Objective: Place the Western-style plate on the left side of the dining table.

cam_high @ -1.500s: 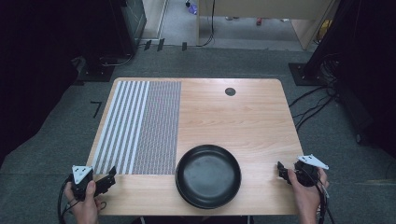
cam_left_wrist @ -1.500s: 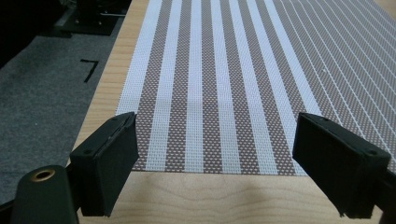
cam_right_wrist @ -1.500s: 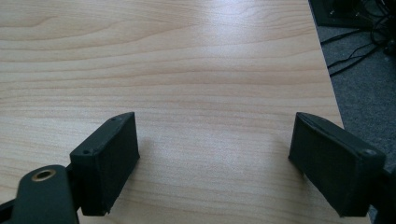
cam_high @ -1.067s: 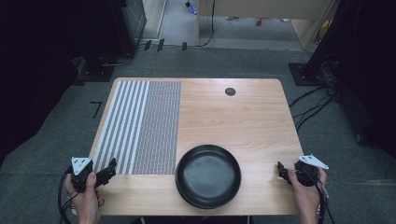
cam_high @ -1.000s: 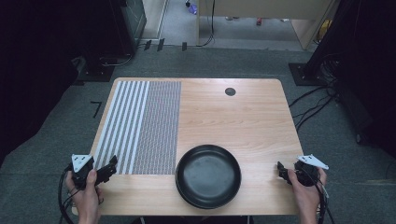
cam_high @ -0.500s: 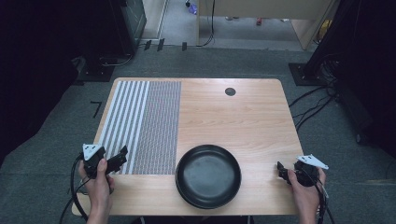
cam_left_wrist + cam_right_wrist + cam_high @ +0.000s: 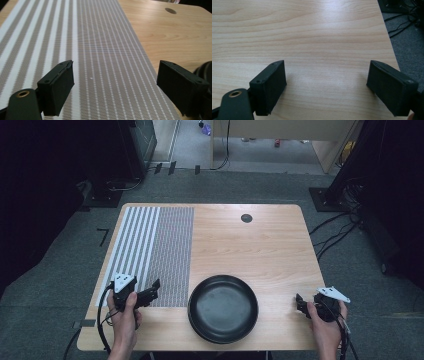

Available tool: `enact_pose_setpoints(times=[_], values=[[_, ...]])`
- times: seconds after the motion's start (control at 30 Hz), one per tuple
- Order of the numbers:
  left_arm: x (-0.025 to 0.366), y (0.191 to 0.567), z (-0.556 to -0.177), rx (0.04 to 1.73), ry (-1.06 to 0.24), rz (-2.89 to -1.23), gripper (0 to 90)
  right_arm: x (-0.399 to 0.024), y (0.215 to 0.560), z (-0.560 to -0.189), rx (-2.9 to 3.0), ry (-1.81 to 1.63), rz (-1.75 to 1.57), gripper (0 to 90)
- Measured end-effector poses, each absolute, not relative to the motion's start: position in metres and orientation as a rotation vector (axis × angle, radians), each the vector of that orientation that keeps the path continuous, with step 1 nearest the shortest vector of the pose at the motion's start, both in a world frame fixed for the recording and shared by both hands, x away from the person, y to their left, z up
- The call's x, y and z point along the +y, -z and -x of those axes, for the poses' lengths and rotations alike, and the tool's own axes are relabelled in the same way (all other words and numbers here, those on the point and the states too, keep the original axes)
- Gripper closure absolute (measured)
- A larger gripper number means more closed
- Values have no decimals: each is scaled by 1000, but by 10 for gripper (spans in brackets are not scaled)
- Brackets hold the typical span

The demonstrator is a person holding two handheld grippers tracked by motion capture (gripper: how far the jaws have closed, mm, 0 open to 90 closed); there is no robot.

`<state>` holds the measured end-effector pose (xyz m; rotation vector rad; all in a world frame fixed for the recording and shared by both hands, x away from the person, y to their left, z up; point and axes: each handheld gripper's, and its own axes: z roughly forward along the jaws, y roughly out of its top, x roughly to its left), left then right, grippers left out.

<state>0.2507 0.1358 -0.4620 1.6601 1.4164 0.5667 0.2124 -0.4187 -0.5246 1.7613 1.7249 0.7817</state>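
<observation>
Nearest, at the table's front edge: round black shallow pan point(image 7: 223, 308), empty, between the two grippers and touching neither. Left gripper point(image 7: 152, 291), jaws spread wide with nothing between, over the near end of the grey-and-white striped woven mat point(image 7: 152, 245), just beside the pan. Right gripper point(image 7: 298, 301), likewise spread and empty, above bare light wooden table point(image 7: 260, 250). Farther back, a small dark round grommet point(image 7: 246, 218).

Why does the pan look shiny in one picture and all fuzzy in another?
High view: the black pan is sharp, with soft pale glare from overhead light on its base. Left gripper view: just the pan's edge shows at the right, close to the camera and out of focus, while the striped mat blurs toward the far end. Right gripper view: faint glare on the table.
</observation>
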Motion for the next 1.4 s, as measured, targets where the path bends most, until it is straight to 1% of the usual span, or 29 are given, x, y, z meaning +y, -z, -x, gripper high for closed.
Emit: enact_pose_setpoints(times=[0.13,0.43,0.8,1.17,1.4], values=[[123,464,-249,1387,-549,-1697,144,-415,520,-211,1712,-800,-1756,149],[103,467,-244,1341,-526,-1750,144,-407,505,-208,1660,-958,-1782,159],[76,473,-235,1274,-476,-1816,144,-380,483,-205,1671,-1130,-1750,161],[58,476,-228,1230,-455,-1854,144,-352,472,-205,1713,-1229,-1709,159],[48,478,-224,1210,-440,-1873,144,-334,468,-206,1699,-1274,-1722,210]])
